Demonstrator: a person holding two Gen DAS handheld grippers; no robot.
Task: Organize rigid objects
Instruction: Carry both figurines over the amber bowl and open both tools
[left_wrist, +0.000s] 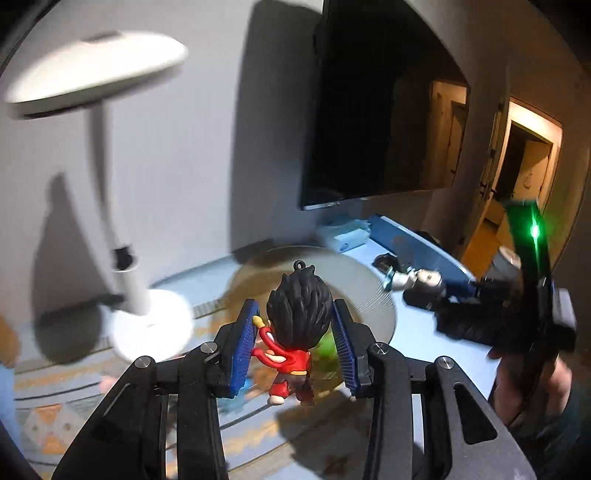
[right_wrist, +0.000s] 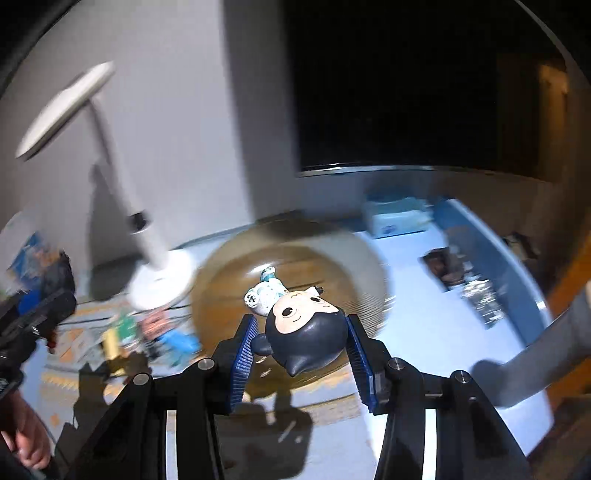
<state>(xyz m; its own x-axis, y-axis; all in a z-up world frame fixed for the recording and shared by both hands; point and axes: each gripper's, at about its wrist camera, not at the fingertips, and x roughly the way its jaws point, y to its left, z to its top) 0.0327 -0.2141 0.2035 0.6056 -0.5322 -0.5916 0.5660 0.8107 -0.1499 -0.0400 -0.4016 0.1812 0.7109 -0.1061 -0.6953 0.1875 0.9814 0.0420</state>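
The red figure, a small doll with spiky black hair and a red top, hangs upright in the air between the 2 blue pads of the left gripper, which is narrowed onto it and grips it at the shoulders and head. A loop sits on top of its hair. Below and behind it lies a round brown plate, with something green, too blurred to identify, just under the figure.

The white figure, a big-headed doll with dark hair and a pale body, lies tipped with its body pointing away, its head pinched between the pads of the right gripper, also partly closed. It is lifted above the same plate.

Both sit over a table with a light blue top and a patterned mat. A white lamp stands left of the plate, by the wall. A dark screen hangs behind. Small toys lie blurred on the mat left of the plate. A hand shows at the lower left in the right view.
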